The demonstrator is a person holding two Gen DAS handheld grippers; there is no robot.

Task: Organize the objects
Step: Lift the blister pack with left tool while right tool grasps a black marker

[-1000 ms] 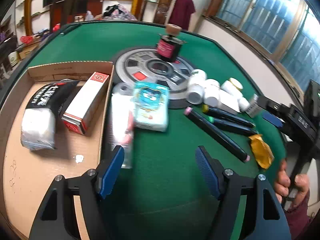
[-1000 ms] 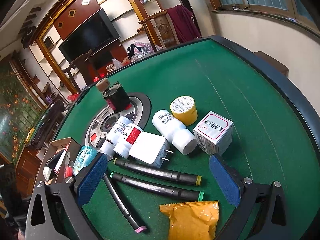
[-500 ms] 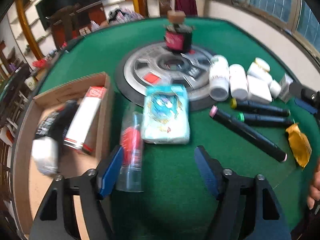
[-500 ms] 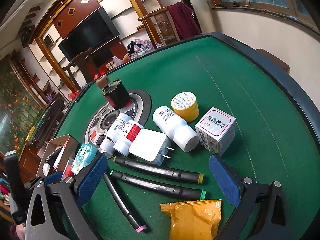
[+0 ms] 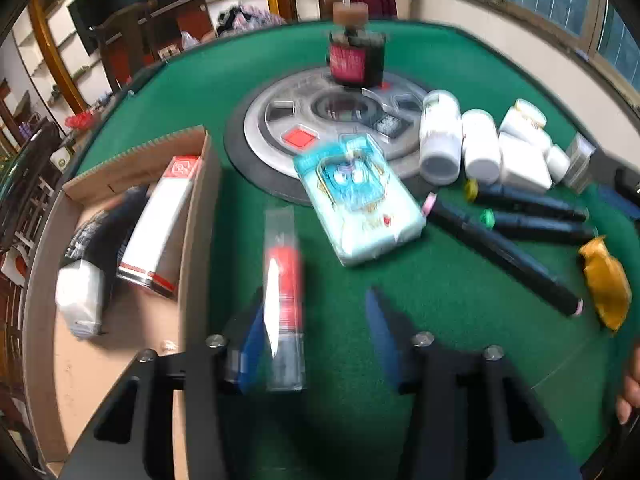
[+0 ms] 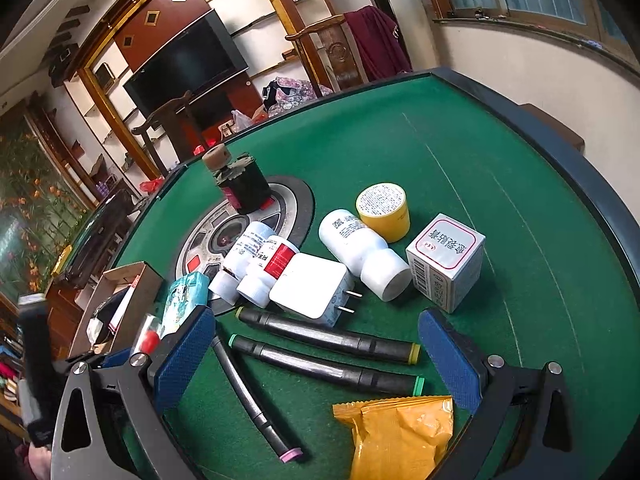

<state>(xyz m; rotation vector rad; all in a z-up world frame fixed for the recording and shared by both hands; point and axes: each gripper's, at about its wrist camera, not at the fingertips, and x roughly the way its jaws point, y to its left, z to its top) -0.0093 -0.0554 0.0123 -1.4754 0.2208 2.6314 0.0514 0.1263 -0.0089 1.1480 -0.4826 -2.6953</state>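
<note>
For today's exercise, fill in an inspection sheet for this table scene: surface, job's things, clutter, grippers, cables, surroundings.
Surface: green felt table, round grey panel at centre.
Job's things: cardboard box holds a white carton; clear red-cored tube, tissue pack, three markers and bottles lie outside.
Clutter: yellow sachet, white plug adapter.
Grippers: left hand-held gripper closing around the tube; right hand-held gripper open, empty.
Cables: nothing seen.
Surroundings: television, shelves, windows.
</note>
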